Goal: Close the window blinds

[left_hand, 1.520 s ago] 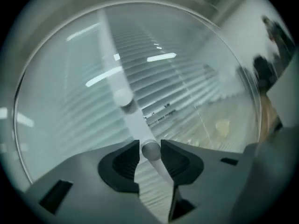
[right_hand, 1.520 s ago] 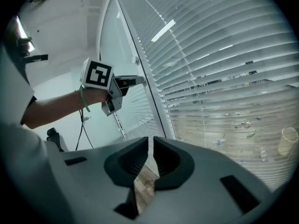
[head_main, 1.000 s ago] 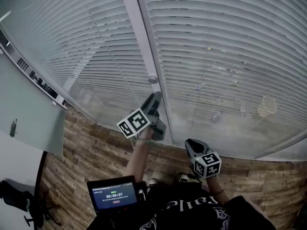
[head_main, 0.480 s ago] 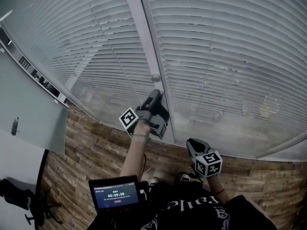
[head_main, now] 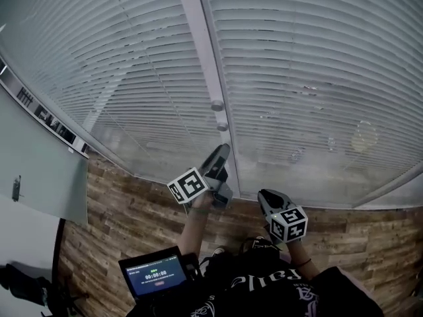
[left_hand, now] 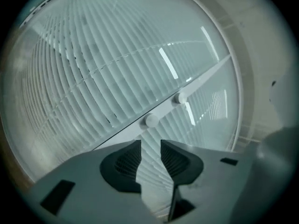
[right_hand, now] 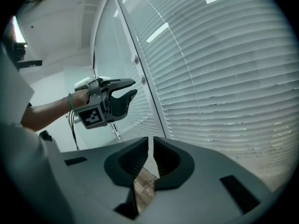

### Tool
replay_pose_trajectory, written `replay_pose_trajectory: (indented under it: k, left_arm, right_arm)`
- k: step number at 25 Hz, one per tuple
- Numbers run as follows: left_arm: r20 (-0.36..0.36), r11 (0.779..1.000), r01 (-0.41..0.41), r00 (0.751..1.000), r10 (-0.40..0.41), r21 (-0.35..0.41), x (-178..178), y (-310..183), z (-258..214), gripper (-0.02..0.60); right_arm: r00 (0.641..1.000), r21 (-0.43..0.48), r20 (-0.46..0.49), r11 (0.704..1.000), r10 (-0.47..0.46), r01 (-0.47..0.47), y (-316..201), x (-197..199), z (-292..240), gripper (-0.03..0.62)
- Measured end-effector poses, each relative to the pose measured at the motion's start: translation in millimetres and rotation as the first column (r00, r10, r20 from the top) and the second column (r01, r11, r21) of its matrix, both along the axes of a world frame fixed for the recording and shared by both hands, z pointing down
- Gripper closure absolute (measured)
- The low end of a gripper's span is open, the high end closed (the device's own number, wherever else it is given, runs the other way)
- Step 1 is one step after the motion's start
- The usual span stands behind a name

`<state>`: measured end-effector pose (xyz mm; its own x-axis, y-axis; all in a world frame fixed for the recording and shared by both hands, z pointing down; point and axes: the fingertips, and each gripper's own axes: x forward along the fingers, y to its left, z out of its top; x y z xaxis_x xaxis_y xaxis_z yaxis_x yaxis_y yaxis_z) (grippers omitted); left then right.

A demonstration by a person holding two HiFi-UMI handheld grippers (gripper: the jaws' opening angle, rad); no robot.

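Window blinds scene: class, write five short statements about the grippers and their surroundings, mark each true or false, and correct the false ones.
1. The left gripper is clamped on a knob. False: its jaws stand apart with nothing between them, short of the two knobs.
2. The right gripper holds nothing. True.
3. Both knobs sit on the post between two sets of blinds. True.
4. The floor is carpeted. False: it shows wood-look planks.
5. The right gripper is raised higher than the left. False: it is the lower one.
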<state>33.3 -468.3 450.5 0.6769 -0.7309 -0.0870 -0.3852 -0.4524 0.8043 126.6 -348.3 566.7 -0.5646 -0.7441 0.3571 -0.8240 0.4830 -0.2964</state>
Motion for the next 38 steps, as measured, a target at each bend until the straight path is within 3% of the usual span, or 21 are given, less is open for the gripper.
replay_pose_trajectory:
  k: [2,4,8,12,18,24,31,38]
  left_arm:
    - [0.147,0.999,-0.012,0.989,0.005,0.051,-12.5,16.2,10.6,0.456]
    - [0.271,0.994,-0.050,0.962,0.022,0.094,-24.0,34.2,18.3,0.456]
    - [0.434,0.979,-0.164,0.896,0.096,0.120,-45.6,76.7,39.9,0.489]
    - [0.527,0.954,-0.259,0.838,0.144,0.151,-72.3,117.7,52.6,0.575]
    - [0.602,0.880,-0.436,0.760,0.247,0.189,-80.1,193.0,57.2,0.577]
    - [0.586,0.854,-0.490,0.748,0.312,0.171,-80.1,259.1,61.0,0.577]
    - [0.612,0.855,-0.491,0.731,0.301,0.166,-75.2,351.9,65.2,0.577]
    - [0.603,0.902,-0.402,0.763,0.233,0.160,-82.9,474.7,76.0,0.577]
  right_arm:
    - [1.000,0.003,0.002,1.000,0.027,-0.027,5.8,-12.3,-2.5,0.549]
    - [0.998,0.008,0.006,0.998,0.067,-0.067,12.0,-26.5,-5.6,0.549]
    - [0.987,0.013,0.017,0.987,0.162,-0.162,34.4,-56.5,-10.3,0.549]
    - [0.969,0.018,0.051,0.970,0.243,-0.244,63.4,-91.7,-12.8,0.549]
    - [0.929,0.018,0.047,0.930,0.367,-0.368,135.6,-118.8,-14.3,0.549]
    - [0.915,0.012,0.036,0.916,0.401,-0.402,203.4,-128.7,-21.4,0.549]
    - [0.932,0.032,0.065,0.933,0.357,-0.359,282.9,-141.5,-24.0,0.549]
    - [0.953,0.020,0.053,0.954,0.299,-0.300,411.7,-137.3,-16.8,0.549]
